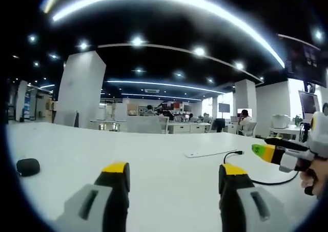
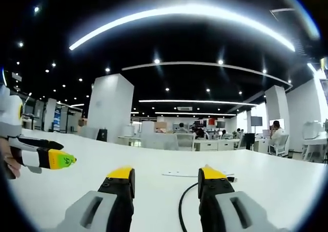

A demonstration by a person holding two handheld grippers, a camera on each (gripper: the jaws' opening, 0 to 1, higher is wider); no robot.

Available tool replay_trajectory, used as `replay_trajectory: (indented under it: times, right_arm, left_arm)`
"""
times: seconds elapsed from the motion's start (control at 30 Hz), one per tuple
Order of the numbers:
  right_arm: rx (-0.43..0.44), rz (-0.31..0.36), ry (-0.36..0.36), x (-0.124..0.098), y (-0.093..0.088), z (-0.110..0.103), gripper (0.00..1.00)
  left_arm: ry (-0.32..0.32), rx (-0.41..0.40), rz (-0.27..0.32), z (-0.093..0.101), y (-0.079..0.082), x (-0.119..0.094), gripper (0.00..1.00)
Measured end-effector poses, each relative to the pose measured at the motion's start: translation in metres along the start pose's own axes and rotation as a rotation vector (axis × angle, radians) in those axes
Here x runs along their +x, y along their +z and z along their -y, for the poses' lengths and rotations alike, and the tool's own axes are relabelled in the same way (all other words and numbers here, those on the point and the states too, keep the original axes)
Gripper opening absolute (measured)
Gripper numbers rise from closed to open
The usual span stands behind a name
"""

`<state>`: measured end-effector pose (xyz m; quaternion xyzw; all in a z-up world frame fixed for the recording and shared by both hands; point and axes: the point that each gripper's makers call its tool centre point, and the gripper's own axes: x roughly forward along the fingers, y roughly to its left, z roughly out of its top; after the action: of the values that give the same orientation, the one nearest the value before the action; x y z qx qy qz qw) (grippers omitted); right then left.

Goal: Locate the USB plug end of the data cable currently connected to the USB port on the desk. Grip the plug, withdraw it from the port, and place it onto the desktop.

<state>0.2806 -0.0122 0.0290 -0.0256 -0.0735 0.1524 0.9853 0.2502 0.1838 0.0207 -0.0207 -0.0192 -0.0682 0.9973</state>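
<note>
Left grey, yellow-tipped gripper (image 1: 174,174): jaws spread, empty above the white desktop (image 1: 154,155) | right grey, yellow-tipped gripper (image 2: 167,178): jaws parted, empty | thin black data cable (image 2: 182,204) lies on the desk between the right jaws, its plug (image 1: 239,152) near a flat white plate (image 1: 210,153) | small black oval object (image 1: 27,166) at far left.

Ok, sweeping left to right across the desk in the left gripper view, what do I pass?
Small black rounded object → left gripper, open → flat white plate on the desk → black cable's plug end → right gripper with green-yellow tip, coming in from the right.
</note>
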Motion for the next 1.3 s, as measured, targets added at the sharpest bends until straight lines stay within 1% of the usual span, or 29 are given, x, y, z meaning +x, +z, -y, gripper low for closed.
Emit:
replay_trajectory:
  times: [0.1,0.17,0.2,0.27,0.37,0.43,0.6,0.63,0.67,0.8,0.9,1.0,1.1,1.3]
  right_arm:
    - [0.009,0.008,0.006,-0.001,0.003,0.0,0.51]
    - [0.017,0.018,-0.006,-0.003,0.005,0.004,0.53]
    - [0.011,0.019,-0.023,-0.004,0.006,0.008,0.55]
    - [-0.026,0.026,-0.056,-0.005,0.008,0.015,0.58]
    - [-0.045,0.023,-0.075,-0.006,0.007,0.017,0.57]
    - [-0.045,0.02,-0.08,-0.006,0.006,0.019,0.57]
    - [-0.027,-0.008,-0.078,-0.003,-0.003,0.02,0.57]
    - [-0.024,-0.011,-0.073,-0.003,-0.004,0.019,0.57]
    - [-0.023,-0.012,-0.07,-0.003,-0.004,0.018,0.57]
    - [-0.04,0.01,-0.061,-0.004,0.002,0.014,0.57]
    - [-0.04,0.01,-0.062,-0.004,0.001,0.015,0.56]
    - [-0.021,0.003,-0.059,-0.003,-0.002,0.017,0.56]
    - [-0.02,0.005,-0.06,-0.003,-0.001,0.018,0.56]
    - [-0.006,0.008,-0.042,-0.004,0.001,0.014,0.56]
  left_arm:
    - [0.001,-0.003,-0.004,-0.001,-0.001,0.0,0.71]
    - [0.001,-0.002,-0.007,-0.001,-0.001,0.0,0.71]
    - [0.002,0.002,-0.007,-0.002,-0.002,0.001,0.71]
    - [0.014,0.011,-0.012,-0.005,-0.003,0.001,0.71]
    - [0.026,-0.011,-0.007,-0.01,-0.003,0.002,0.72]
    - [0.027,-0.011,-0.011,-0.01,-0.004,0.002,0.72]
    - [0.011,-0.004,-0.03,-0.003,-0.011,0.006,0.71]
    - [-0.029,-0.038,-0.076,0.007,-0.021,0.008,0.72]
    - [-0.041,-0.035,-0.08,0.01,-0.022,0.009,0.72]
    - [-0.051,0.0,-0.063,0.017,-0.019,0.008,0.72]
    - [-0.058,-0.007,-0.067,0.019,-0.021,0.007,0.72]
    - [-0.046,-0.008,-0.076,0.015,-0.024,0.007,0.71]
    - [-0.045,-0.017,-0.071,0.015,-0.022,0.007,0.71]
    - [-0.059,-0.007,-0.076,0.02,-0.023,0.008,0.71]
